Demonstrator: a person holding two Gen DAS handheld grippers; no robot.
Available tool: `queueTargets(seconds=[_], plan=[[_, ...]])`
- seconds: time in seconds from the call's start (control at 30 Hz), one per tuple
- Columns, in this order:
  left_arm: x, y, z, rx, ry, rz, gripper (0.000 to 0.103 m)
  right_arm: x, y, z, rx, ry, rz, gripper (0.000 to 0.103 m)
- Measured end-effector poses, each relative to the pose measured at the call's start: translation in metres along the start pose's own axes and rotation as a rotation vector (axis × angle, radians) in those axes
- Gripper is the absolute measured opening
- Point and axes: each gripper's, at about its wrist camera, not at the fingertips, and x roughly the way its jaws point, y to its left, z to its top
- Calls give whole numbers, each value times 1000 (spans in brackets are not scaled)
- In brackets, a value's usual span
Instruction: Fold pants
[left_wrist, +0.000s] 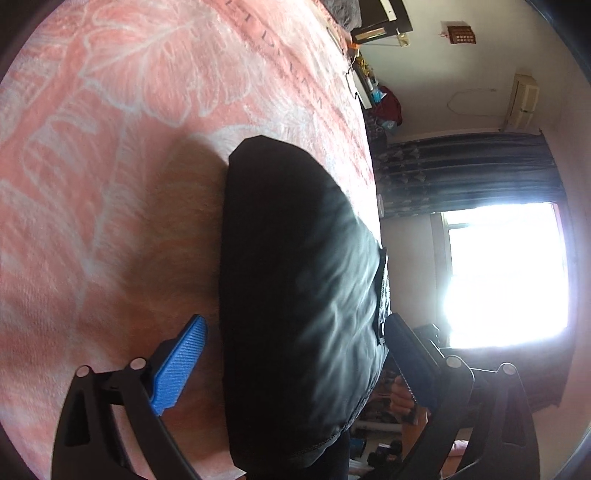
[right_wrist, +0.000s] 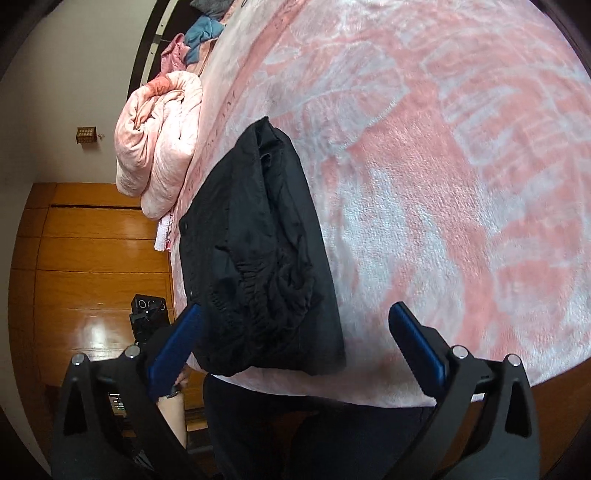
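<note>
The black pants (left_wrist: 295, 288) lie folded into a compact bundle on the pink patterned blanket (left_wrist: 129, 147), near the bed's edge. My left gripper (left_wrist: 295, 354) is open, its blue fingers either side of the near end of the bundle, holding nothing. In the right wrist view the pants (right_wrist: 262, 258) show their gathered waistband at the near end, on the blanket (right_wrist: 443, 184). My right gripper (right_wrist: 295, 336) is open, its fingers spread wide around the near end of the pants, empty.
A rolled pink quilt (right_wrist: 159, 147) and loose clothes (right_wrist: 203, 33) lie along the bed's far edge. A wooden wardrobe (right_wrist: 92, 258) stands beside the bed. A bright window (left_wrist: 506, 277) with a dark curtain (left_wrist: 461, 173) is on the other side.
</note>
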Motion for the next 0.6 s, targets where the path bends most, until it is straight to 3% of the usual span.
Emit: queueTargets(seconds=[0.23,0.6], plan=[[23,9,8,8,68,-59,98,36,9,19,-38,69,90,101],[72,10,14,26,190,-66,99,81,32,36,-113,223,99,101]])
